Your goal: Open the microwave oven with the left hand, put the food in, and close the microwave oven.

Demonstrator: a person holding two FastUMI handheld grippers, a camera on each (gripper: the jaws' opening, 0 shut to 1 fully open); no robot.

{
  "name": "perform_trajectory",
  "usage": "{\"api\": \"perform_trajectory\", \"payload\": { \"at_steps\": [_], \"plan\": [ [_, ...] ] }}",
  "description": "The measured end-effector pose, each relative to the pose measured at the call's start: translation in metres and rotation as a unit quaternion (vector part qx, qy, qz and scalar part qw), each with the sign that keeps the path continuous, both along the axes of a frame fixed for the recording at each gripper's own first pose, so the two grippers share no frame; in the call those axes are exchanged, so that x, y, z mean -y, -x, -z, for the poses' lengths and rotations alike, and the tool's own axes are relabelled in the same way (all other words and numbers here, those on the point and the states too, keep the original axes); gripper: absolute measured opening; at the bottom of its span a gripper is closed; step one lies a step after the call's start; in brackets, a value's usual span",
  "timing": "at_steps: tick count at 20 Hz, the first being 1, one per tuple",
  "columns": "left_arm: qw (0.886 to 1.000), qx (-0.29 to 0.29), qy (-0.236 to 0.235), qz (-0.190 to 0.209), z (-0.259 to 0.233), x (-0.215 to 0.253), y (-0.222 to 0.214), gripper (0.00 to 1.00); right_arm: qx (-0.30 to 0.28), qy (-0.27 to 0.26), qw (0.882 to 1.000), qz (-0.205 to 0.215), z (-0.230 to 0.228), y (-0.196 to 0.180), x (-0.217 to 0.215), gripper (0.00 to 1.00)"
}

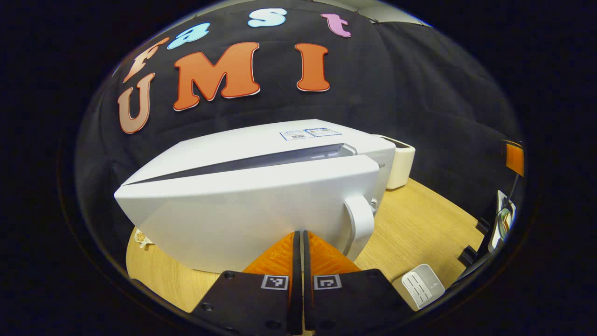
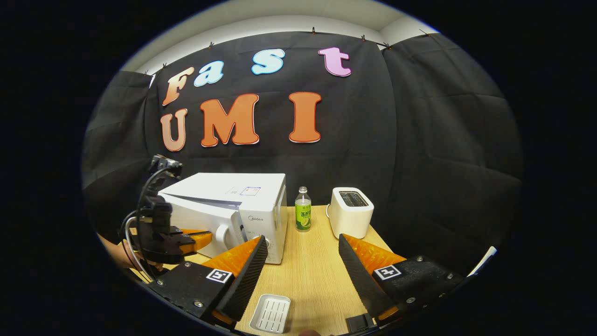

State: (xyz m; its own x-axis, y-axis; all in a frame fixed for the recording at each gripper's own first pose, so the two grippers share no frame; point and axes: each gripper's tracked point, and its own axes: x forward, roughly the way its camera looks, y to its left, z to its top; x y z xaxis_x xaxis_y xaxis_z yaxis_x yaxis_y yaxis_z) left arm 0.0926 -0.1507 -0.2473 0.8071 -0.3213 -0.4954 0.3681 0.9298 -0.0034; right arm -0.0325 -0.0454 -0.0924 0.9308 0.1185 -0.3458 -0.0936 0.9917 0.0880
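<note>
Your left gripper point(image 1: 298, 238) is pinched narrow, fingers nearly together with nothing between them, tips right up against the microwave door point(image 1: 252, 214). The door is ajar, a dark gap along its top edge. Handle point(image 1: 360, 224) sits at about 2 o'clock from your tips. Step in hand looks like closing: push flat and steady on the door face, near the handle side, until it latches; don't hook the handle. Whether food is inside, can't tell. Right gripper point(image 2: 303, 261) is wide open, empty, hanging over the table point(image 2: 312, 280), white tray point(image 2: 271, 312) at 7 o'clock.
</note>
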Motion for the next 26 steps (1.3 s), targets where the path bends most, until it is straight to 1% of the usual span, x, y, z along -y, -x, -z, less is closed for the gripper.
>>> {"api": "perform_trajectory", "payload": {
  "at_steps": [2,3,5,8,9,12,14,15,16,18,22,24,26],
  "plan": [
    [1.0,-0.002,0.002,-0.011,0.002,0.0,-0.012,0.06,0.002,-0.001,1.0,-0.003,-0.001,0.0,-0.003,0.95],
    [1.0,-0.01,0.01,-0.015,0.006,0.003,-0.008,0.05,0.004,-0.001,1.0,-0.006,-0.002,0.001,-0.005,0.95],
    [0.999,0.002,-0.017,-0.028,0.008,-0.002,-0.01,0.05,0.005,-0.001,1.0,-0.006,0.0,0.001,-0.004,0.95],
    [0.998,0.021,-0.03,-0.045,0.007,0.0,-0.011,0.05,0.001,-0.001,1.0,-0.011,0.006,-0.001,-0.004,0.95],
    [0.996,0.04,-0.061,-0.047,0.006,-0.004,-0.018,0.05,0.0,-0.001,1.0,-0.011,0.007,-0.002,-0.003,0.95],
    [0.997,0.021,-0.063,-0.047,0.016,-0.002,-0.016,0.04,0.0,-0.006,1.0,-0.014,0.007,-0.005,-0.002,0.95],
    [0.996,0.018,-0.07,-0.042,0.017,-0.002,-0.014,0.05,0.0,-0.009,1.0,-0.015,0.009,-0.009,-0.001,0.95],
    [0.996,0.026,-0.076,-0.046,0.01,-0.006,-0.012,0.05,0.001,-0.01,1.0,-0.018,0.007,-0.01,-0.001,0.95],
    [0.995,0.045,-0.078,-0.052,-0.006,-0.012,-0.013,0.05,0.003,-0.007,1.0,-0.019,0.006,-0.012,-0.001,0.95],
    [0.994,0.07,-0.065,-0.055,-0.038,-0.02,-0.007,0.05,0.01,-0.003,1.0,-0.021,0.0,-0.016,0.0,0.95],
    [0.989,0.125,-0.022,-0.08,-0.122,-0.055,0.008,0.05,0.03,0.002,0.999,-0.024,-0.021,-0.029,-0.007,0.95],
    [0.985,0.147,-0.011,-0.095,-0.158,-0.081,0.019,0.06,0.045,0.008,0.999,-0.024,-0.036,-0.036,-0.011,0.95],
    [0.98,0.161,0.003,-0.115,-0.192,-0.11,0.026,0.12,0.061,0.014,0.998,-0.03,-0.052,-0.039,-0.02,0.95]
  ]
}}
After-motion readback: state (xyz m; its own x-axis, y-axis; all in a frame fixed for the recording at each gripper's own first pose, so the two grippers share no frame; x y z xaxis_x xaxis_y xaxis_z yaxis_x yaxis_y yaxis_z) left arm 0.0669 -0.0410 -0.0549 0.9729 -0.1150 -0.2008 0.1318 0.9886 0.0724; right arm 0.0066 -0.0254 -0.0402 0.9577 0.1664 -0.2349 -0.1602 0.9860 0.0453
